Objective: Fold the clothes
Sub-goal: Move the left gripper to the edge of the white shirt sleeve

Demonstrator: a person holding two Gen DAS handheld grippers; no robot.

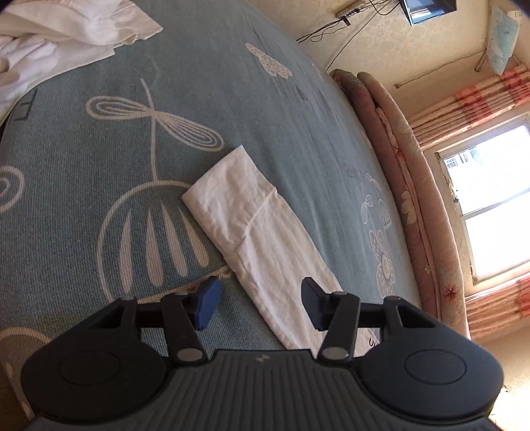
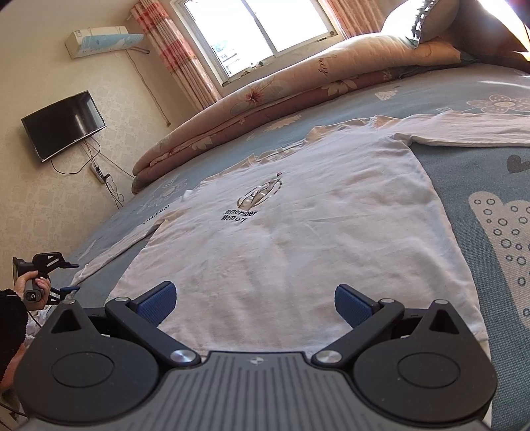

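Note:
A white long-sleeved shirt [image 2: 298, 212] with a dark "Memory" print lies spread flat, front up, on the blue patterned bed cover [image 2: 463, 172]. My right gripper [image 2: 255, 303] hovers over its lower hem, open, with nothing between the blue pads. One sleeve [image 1: 251, 218] stretches out straight across the cover in the left wrist view. My left gripper [image 1: 260, 303] hangs over the near stretch of that sleeve; its jaws stand partly apart, the cloth lies below the gap, and neither pad presses on it. The left gripper [image 2: 73, 277] also shows at the far left, held in a hand.
A loose heap of white clothes [image 1: 49, 39] lies at the cover's far corner. A rolled floral quilt [image 2: 265, 109] lines the bed's window side. A wall TV [image 2: 63, 124] with hanging cables, an air conditioner [image 2: 99, 38] and a bright window [image 2: 251, 30] stand beyond.

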